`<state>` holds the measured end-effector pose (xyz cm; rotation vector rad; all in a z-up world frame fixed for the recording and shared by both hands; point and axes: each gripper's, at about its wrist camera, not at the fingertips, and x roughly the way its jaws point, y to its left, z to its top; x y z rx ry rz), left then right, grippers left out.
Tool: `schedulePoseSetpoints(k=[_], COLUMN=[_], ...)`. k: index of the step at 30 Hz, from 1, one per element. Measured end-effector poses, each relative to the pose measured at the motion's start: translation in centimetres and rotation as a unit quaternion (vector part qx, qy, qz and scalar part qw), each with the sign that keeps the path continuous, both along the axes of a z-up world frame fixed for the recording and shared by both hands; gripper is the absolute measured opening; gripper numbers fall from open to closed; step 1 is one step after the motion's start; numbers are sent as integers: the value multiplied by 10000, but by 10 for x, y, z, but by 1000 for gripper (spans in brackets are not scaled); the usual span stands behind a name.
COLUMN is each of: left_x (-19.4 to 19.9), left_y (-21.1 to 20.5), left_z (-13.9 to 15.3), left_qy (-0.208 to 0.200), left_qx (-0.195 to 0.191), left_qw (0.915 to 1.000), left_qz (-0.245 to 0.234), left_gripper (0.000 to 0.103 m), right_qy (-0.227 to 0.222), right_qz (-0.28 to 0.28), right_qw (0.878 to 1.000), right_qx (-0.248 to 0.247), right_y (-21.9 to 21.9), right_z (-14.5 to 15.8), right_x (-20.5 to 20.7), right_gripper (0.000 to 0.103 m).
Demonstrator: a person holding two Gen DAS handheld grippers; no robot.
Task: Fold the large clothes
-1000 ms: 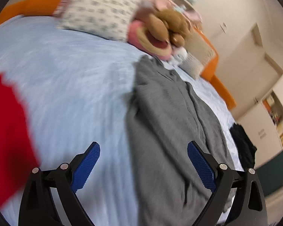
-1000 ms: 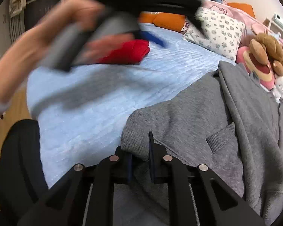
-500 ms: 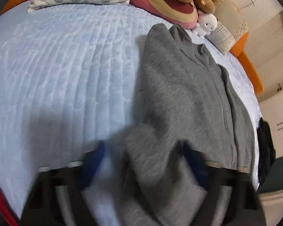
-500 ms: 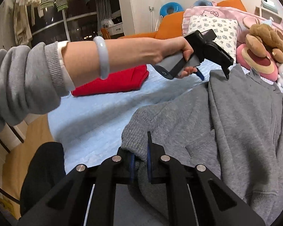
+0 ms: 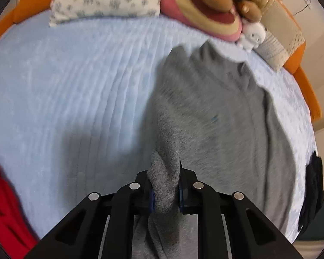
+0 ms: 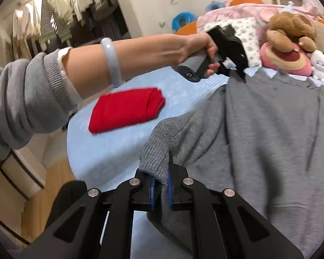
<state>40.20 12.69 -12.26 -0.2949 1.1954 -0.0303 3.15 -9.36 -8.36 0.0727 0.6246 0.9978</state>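
On the blue bed lies the soft, floppy grey sweater; left gripper pinches what seems a shoulder fold, right gripper pinches the ribbed hem corner — sensible grips

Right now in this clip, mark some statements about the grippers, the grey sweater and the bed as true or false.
1. The left gripper is shut on the grey sweater. True.
2. The right gripper is open and empty. False: it pinches the sweater's ribbed hem.
3. A folded red garment lies on the blue bedspread. True.
4. The sweater is already folded into a small square. False: it lies spread out.
5. The stuffed toys sit on the sweater. False: they sit beyond its collar.
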Motion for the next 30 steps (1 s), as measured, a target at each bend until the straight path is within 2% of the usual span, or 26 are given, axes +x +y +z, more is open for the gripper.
schedulePoseSetpoints(k=[3, 6, 11, 16, 20, 26, 30], left_x=[-2, -3, 12, 31, 39, 34, 29], left_y=[-31, -72, -169, -258, -326, -392, -414], left_z=[43, 73, 93, 79, 50, 17, 5], left_qy=[-271, -480, -610, -539, -411, -266, -252], left_qx=[118, 347, 862, 977, 1150, 1403, 1649], left_qw=[9996, 9981, 9932, 9909, 9869, 9795, 9730], left_qz=[14, -148, -497, -759, -1058, -1423, -1598], left_gripper=[19, 19, 19, 19, 19, 19, 22], right_qy=[-16, 71, 179, 463, 685, 985, 1150], right_qz=[-225, -558, -1251, -1853, -2173, -2391, -2439], right_qw=[9996, 9976, 9889, 9766, 9669, 9574, 9548], right_qx=[180, 408, 777, 986, 1145, 1284, 1251], right_y=[-36, -81, -160, -222, -234, -246, -253], right_z=[6, 8, 8, -6, -5, -8, -19], right_x=[-4, -7, -16, -20, -12, -18, -21], right_gripper=[9, 8, 8, 8, 8, 8, 8])
